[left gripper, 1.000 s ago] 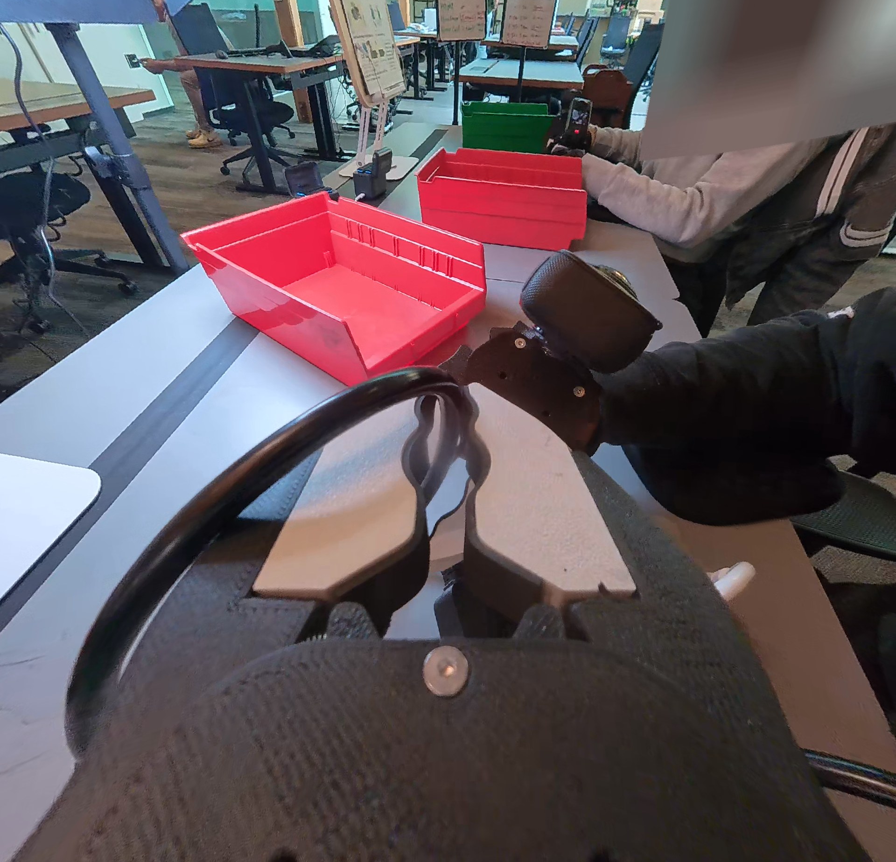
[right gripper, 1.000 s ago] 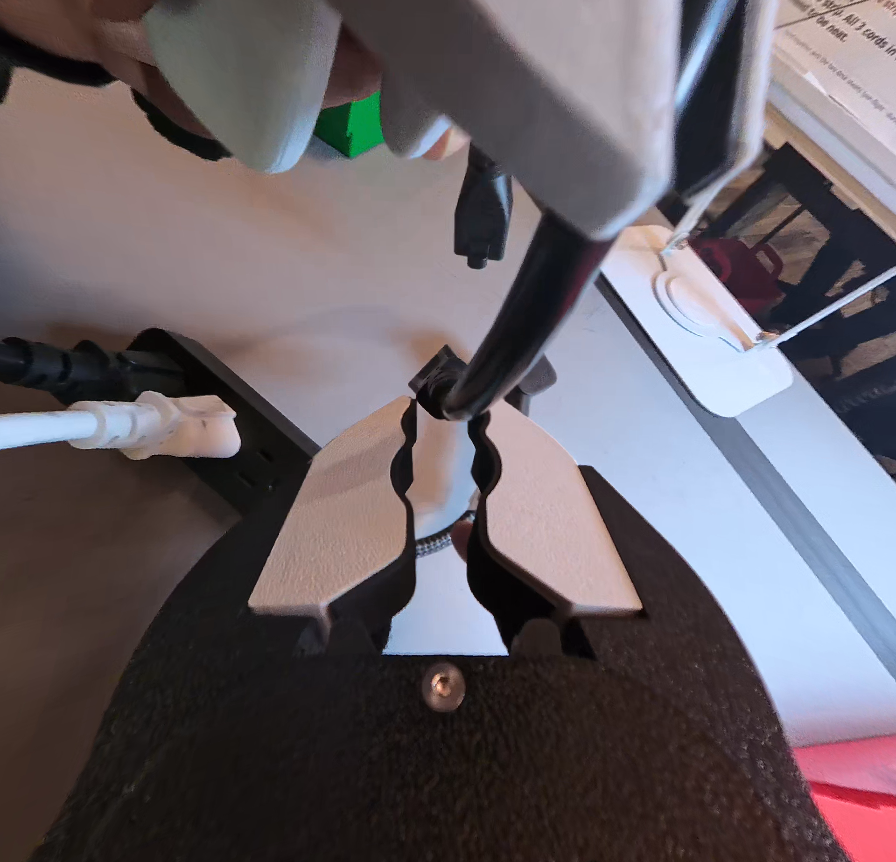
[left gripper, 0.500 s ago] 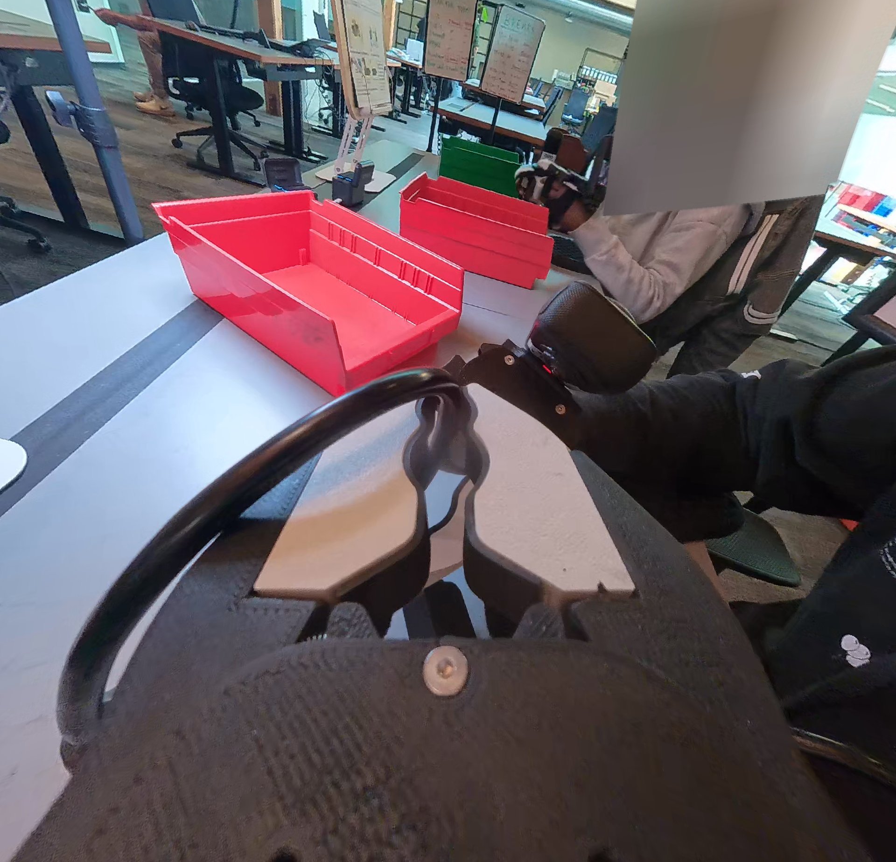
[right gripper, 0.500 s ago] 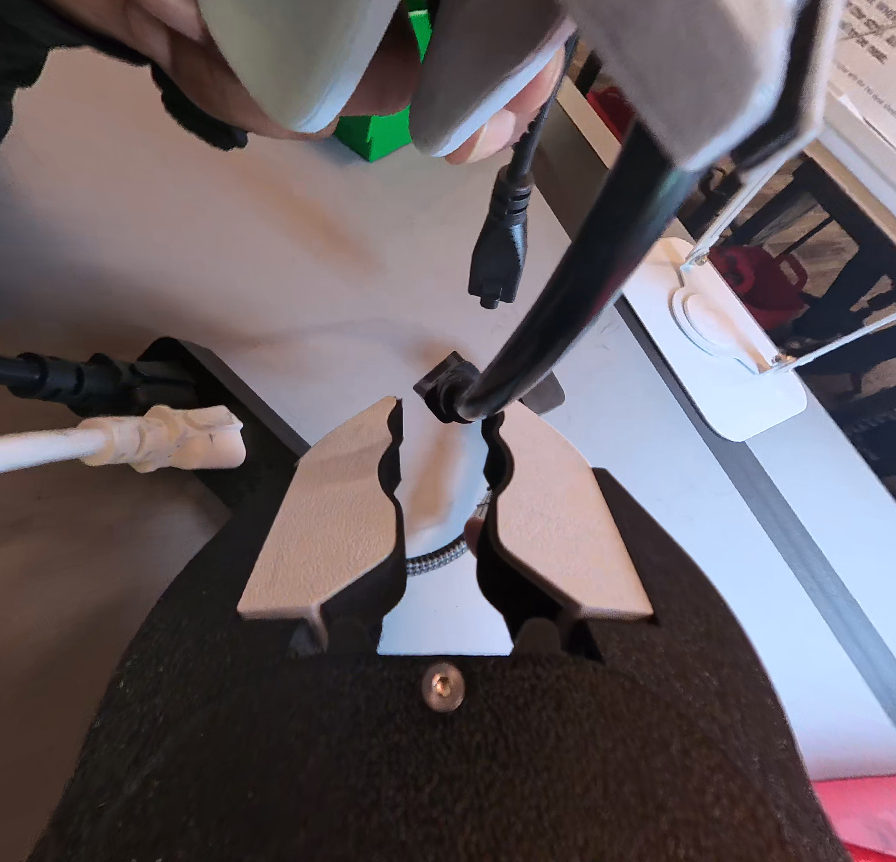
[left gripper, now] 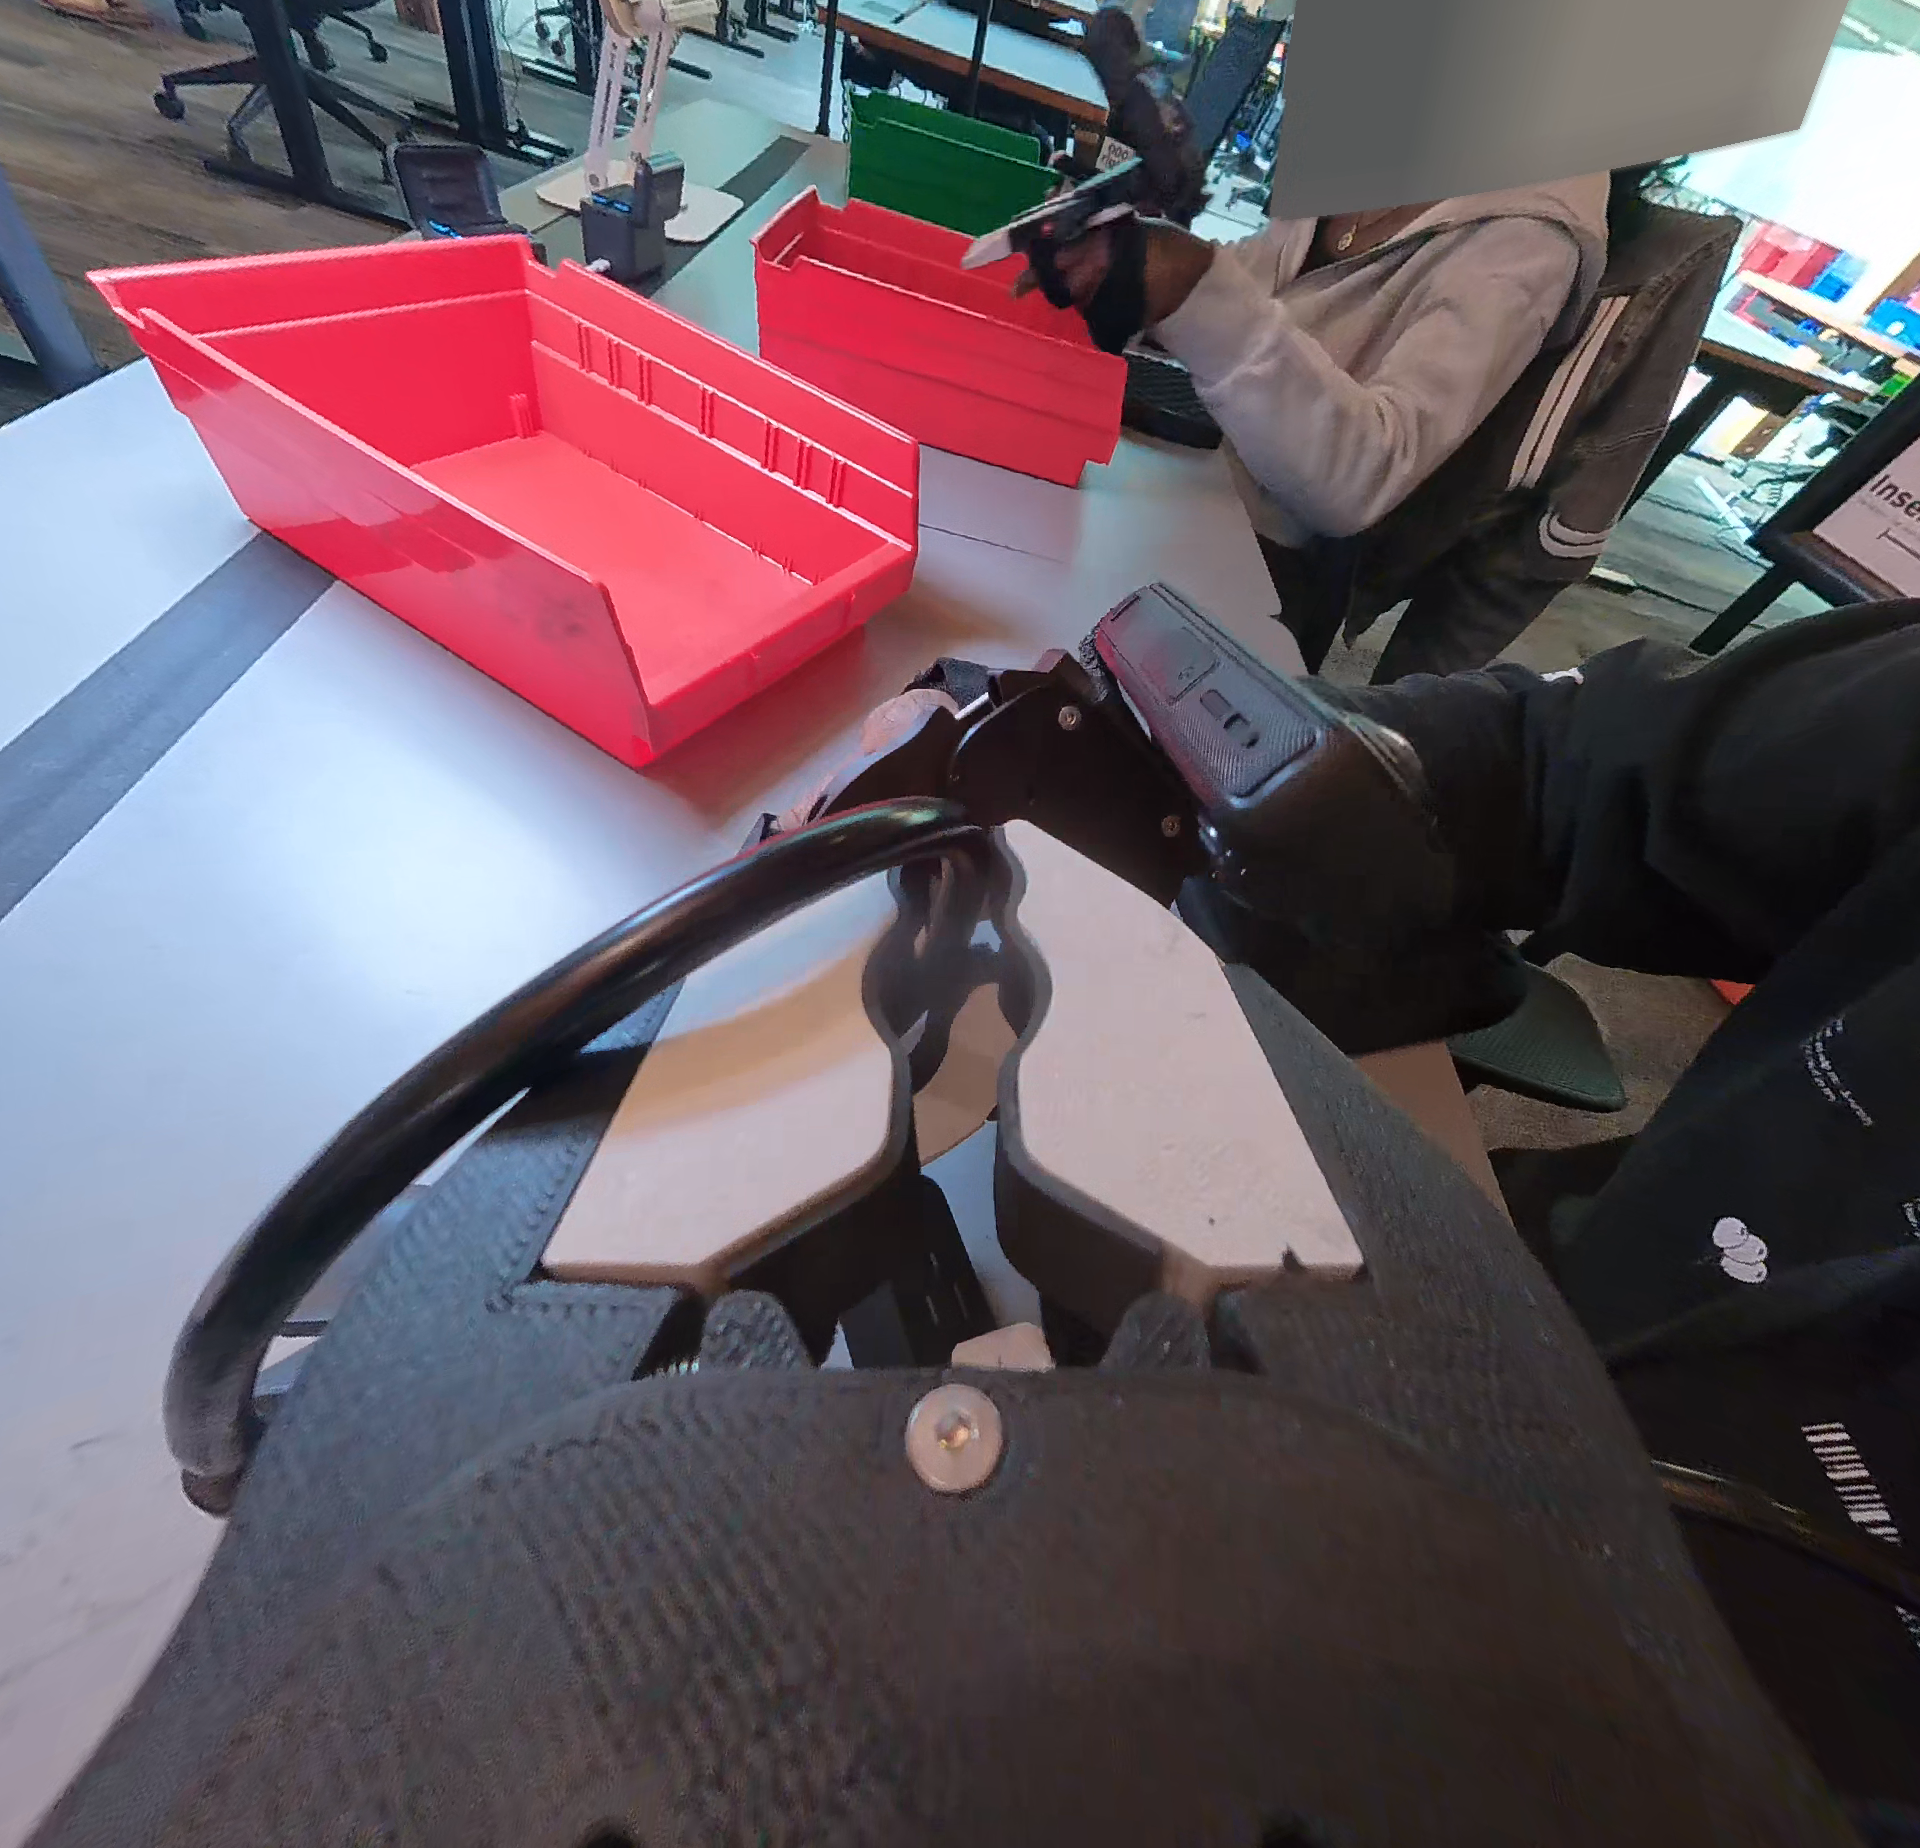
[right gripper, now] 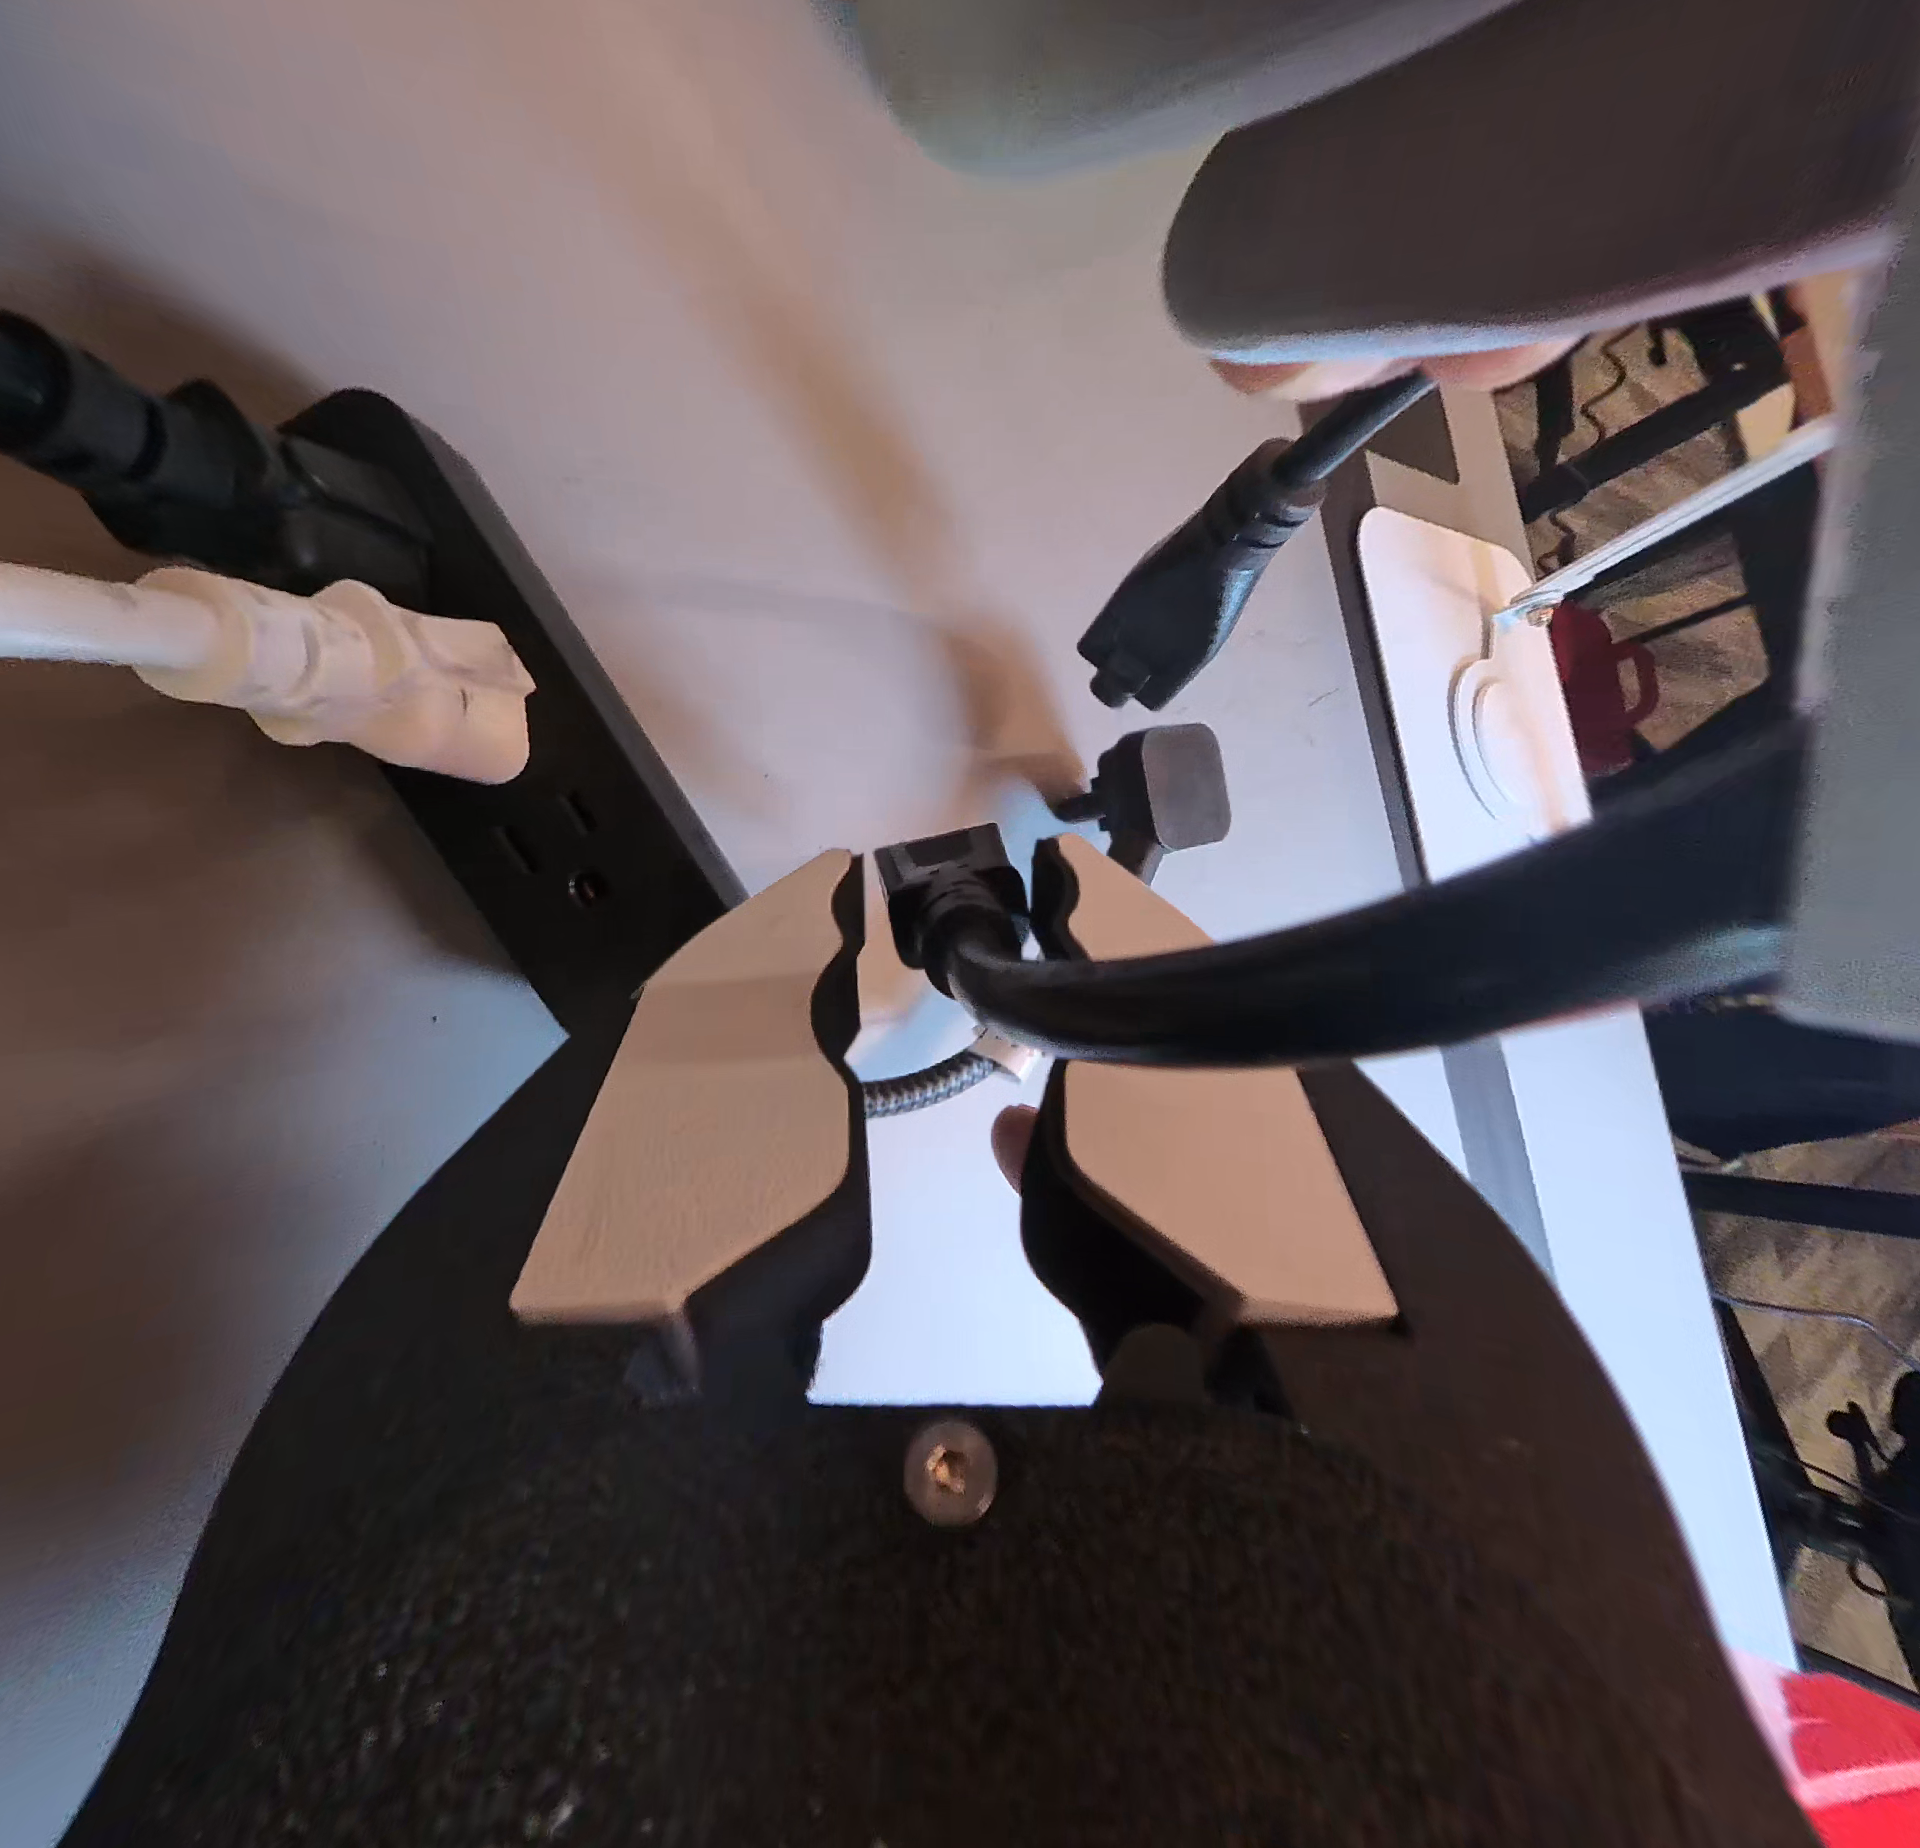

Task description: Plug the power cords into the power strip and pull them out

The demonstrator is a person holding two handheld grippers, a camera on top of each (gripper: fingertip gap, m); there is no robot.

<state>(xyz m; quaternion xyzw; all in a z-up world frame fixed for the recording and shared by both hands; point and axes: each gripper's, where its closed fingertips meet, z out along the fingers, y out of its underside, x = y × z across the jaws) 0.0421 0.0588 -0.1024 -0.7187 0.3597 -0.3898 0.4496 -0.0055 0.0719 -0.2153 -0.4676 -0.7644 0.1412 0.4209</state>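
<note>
In the right wrist view, going from the left, the black strip [right gripper: 582, 811] lies on the table [right gripper: 675, 271] with two cords already in it: a black plug [right gripper: 208, 479] at the far end and a white plug [right gripper: 395, 676] next to it. The sockets just beside the white plug are bare, so by my reading two cords are seated and at least one is left to go in, with all the pulling out yet to come.

Next along, the right gripper [right gripper: 951, 868] has its fingers parted. The plug of a thick black cord [right gripper: 1299, 988] sits between the tips, near the right one; I cannot tell whether it is pinched, but the gap looks wider than the plug, so I judge it released or not yet gripped. A grey braided cable [right gripper: 925, 1081] lies on the table under it, and a grey plug [right gripper: 1174, 785] rests just beyond the tips.

Further right, a small black connector [right gripper: 1184, 603] hangs in the air.

In the left wrist view, the left gripper [left gripper: 951, 868] is clenched on the thick cord, which arcs away to the left, well above the strip. A red bin [left gripper: 520, 468] stands beyond.
</note>
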